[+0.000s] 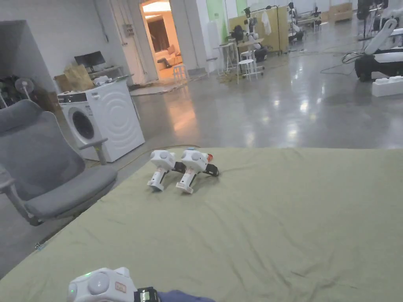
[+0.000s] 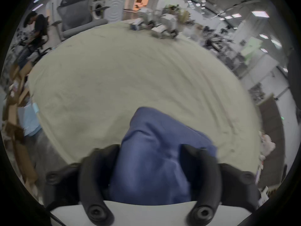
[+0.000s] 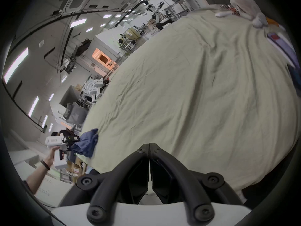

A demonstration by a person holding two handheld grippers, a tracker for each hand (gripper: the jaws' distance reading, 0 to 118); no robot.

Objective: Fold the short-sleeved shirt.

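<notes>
Wide olive-green sheet spread over a bed-like surface, wrinkled but bare across the middle. Grey office chair at nine o'clock in the head view, white washing machine at ten o'clock. Two spare white handheld grippers lying side by side toward twelve o'clock. Bunched blue short-sleeved shirt at six o'clock, at the sheet's near edge, pinched between the jaws of the left gripper. Right gripper clenched on nothing, jaws meeting tip to tip over the sheet. Likely step: carrying the shirt onto the sheet. Best done by laying it mid-sheet, away from the spare grippers, then parting the right jaws for a second corner and spreading flat.
</notes>
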